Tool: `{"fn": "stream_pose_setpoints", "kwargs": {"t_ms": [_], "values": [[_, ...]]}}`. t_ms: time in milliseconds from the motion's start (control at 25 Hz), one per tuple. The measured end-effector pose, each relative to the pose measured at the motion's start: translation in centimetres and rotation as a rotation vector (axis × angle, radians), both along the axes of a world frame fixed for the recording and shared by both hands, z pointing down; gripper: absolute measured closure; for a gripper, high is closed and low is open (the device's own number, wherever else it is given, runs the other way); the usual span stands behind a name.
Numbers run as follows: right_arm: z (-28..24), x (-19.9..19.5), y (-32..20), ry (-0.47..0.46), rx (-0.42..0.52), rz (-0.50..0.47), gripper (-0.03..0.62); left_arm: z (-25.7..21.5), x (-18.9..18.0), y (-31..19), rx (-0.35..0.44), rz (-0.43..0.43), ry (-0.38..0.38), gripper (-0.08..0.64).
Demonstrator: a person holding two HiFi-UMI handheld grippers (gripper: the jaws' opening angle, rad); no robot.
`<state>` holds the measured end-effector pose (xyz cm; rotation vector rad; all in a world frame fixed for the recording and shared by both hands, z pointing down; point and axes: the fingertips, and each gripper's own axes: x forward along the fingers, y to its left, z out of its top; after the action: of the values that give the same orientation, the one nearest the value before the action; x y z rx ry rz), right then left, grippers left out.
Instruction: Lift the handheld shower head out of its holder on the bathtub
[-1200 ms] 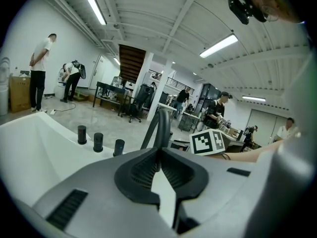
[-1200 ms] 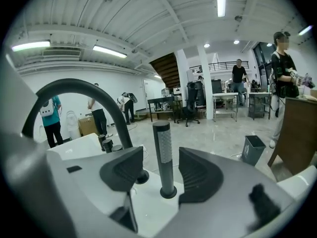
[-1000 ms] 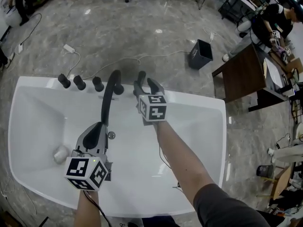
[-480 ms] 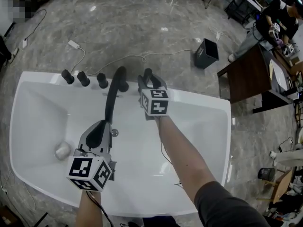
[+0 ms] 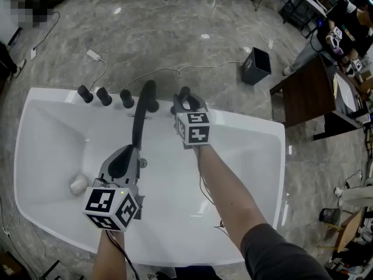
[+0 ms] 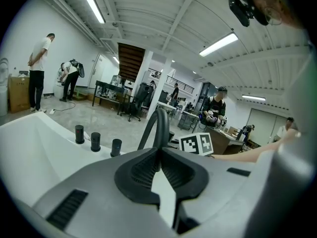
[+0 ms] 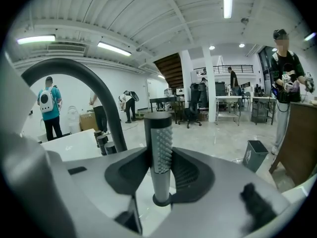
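R tongs (image 7: 159,153) pinch the shower head (image 7: 157,130) round its stem, 1 pad each side, by the nubbed face. Head stands upright, foot seated in the holder (image 7: 159,201) on the tub (image 5: 256,156) rim, just R of the spout (image 5: 140,118) base; not yet lifted. Grip sits mid-stem, above the ring, prob. so a straight pull up clears it w/o tilting. L tongs (image 6: 158,150) look pressed together on the spout's near end, out over the basin. That reads as a brace for the L hand, w/ no part in the lift itself. 3 knobs (image 5: 104,95) stand in a row L of the spout base, well clear of both tongs. Next move, as I judge it: raise R straight up & keep the squeeze firm, since the stem is round and could slip or twist. Hose not visible, so slack unknown.
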<state>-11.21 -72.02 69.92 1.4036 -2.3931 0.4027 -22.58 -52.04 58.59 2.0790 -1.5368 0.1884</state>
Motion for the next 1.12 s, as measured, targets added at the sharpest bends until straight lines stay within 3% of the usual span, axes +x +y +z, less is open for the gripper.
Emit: {"fn": "stream_pose_setpoints", "kwargs": {"t_ms": [600,1120], "values": [[-9.5,1.4,3.5,-0.024,0.139,-0.062,0.451,-3.3,1.9,0.9,0.008,-0.007,-0.032,0.529],[-21.2,4.4,11.4,-0.107,0.259,-0.077,0.451,-9.9,3.7,7.1,0.066,-0.017,-0.040,0.529]]}}
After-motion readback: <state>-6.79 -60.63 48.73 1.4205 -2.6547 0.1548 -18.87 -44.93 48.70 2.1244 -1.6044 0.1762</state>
